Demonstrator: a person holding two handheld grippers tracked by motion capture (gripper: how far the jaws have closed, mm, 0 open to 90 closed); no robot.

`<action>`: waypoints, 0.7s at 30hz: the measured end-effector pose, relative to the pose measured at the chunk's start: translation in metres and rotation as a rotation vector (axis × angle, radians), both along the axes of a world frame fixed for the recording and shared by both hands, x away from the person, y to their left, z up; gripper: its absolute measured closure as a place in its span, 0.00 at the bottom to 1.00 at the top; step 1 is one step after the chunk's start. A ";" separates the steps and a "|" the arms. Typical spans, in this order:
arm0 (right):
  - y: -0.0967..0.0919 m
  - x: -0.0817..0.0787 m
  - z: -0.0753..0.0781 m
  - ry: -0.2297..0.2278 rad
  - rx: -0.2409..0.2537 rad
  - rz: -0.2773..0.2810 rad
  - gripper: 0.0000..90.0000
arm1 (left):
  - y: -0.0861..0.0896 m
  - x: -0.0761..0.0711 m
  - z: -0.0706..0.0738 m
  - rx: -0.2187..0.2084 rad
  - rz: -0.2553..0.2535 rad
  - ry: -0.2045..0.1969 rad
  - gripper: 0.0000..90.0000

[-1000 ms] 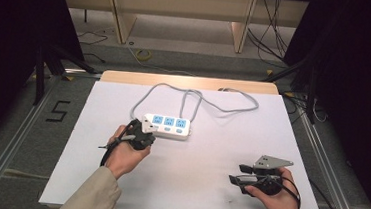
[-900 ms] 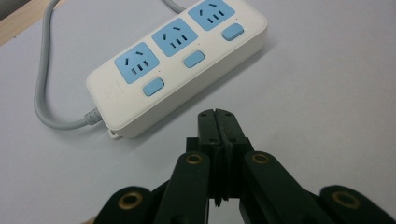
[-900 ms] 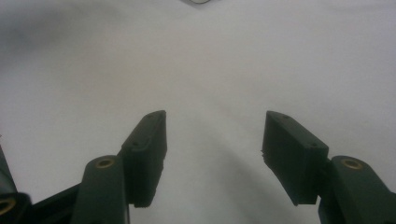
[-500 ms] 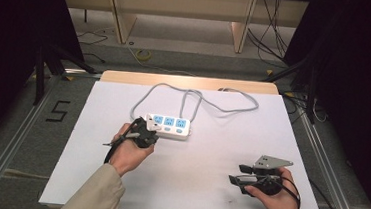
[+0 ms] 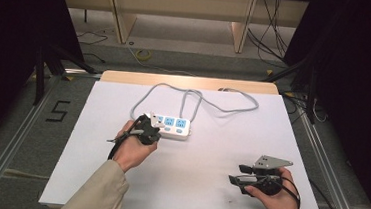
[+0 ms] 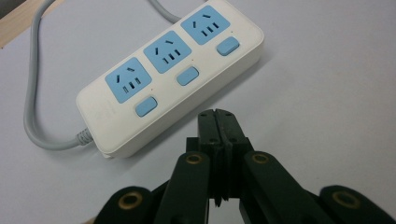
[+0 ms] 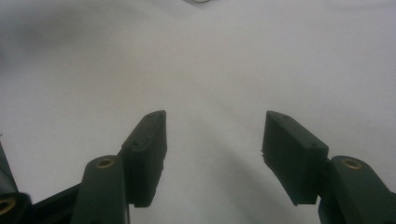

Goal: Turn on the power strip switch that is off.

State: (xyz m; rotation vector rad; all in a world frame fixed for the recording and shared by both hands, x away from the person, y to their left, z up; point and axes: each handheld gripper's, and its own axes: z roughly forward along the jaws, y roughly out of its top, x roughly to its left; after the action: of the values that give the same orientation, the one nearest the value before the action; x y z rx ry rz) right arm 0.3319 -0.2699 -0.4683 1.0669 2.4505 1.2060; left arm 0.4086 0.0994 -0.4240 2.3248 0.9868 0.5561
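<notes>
1. On the white table top point(image 5: 207, 186) lies a white plastic three-socket power strip with pale blue faces and three blue switches point(image 5: 174, 126), left of centre, its grey round cable point(image 5: 223, 105) looping away toward the far edge.
2. The left gripper point(image 6: 218, 122) hovers just beside the strip's long switch-side edge, jaws pressed together with nothing between them, and not touching the casing as far as I can tell.
3. The right gripper point(image 7: 212, 140) sits well apart near the table's front right, jaws spread wide over bare white surface, holding nothing.
4. Handling, as a judgement: the strip looks rigid and fairly light, with a smooth glossy shell that could slip under hard jaws (rounded corners won't help). The cable is stiff enough to drag or twist the body when it is moved.
5. Best hold, I'd say: across the narrow width of the body, jaws on the two long side walls, near the cable end to tame that pull; the switches want only a tip press.
6. Writing: a black "5" point(image 5: 58, 110) is marked on the floor left of the table. A faint mark sits on the strip's casing near the cable end, too small to read.
</notes>
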 end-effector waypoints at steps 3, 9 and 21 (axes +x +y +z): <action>0.000 0.000 0.000 0.000 -0.001 0.001 0.45 | -0.002 0.002 0.000 0.005 0.001 0.003 1.00; 0.000 0.000 0.000 0.000 0.000 0.001 0.46 | -0.006 0.006 0.000 0.009 -0.005 0.009 1.00; 0.000 0.000 0.000 0.000 0.000 0.003 0.46 | -0.014 0.014 0.003 0.024 -0.014 0.011 1.00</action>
State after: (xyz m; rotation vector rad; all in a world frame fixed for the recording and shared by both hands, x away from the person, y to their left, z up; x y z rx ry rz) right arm 0.3319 -0.2697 -0.4682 1.0632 2.4530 1.2070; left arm 0.4225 0.0856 -0.4215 2.3566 0.9735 0.5530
